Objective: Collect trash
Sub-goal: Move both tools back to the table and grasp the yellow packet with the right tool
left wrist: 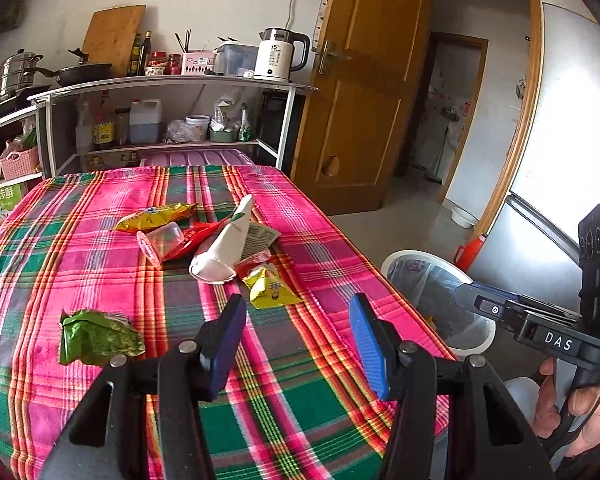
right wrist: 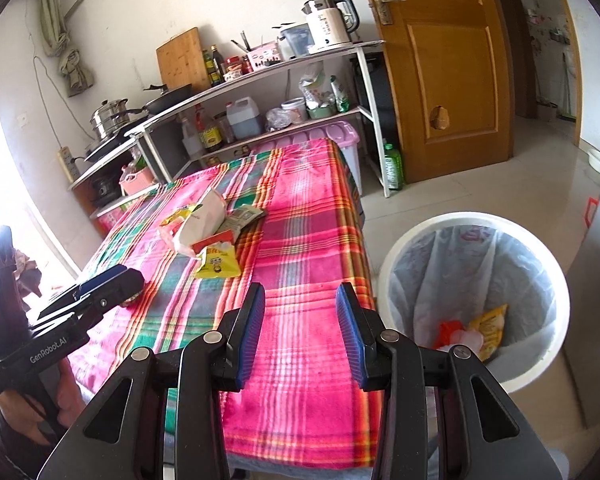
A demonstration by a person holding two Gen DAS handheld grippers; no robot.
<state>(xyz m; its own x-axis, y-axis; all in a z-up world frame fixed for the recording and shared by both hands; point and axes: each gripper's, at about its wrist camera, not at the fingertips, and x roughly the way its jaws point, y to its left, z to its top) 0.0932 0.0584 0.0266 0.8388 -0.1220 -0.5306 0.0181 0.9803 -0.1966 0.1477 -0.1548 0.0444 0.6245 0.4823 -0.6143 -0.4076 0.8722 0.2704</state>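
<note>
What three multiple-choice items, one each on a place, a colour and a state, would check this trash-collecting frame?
1. Where does the white bin stand?
A. on the table
B. on the floor beside the table's edge
C. on the shelf

2. What colour is the crumpled wrapper lying apart from the pile, nearest the left tool?
A. green
B. blue
C. white

3. What is the state of the right tool?
A. shut on a wrapper
B. open and empty
C. shut on the bin rim

Answers: 1 B, the bin sits on the tiles by the plaid tablecloth. 2 A, its foil is green. 3 B, only cloth shows between its blue pads.
</note>
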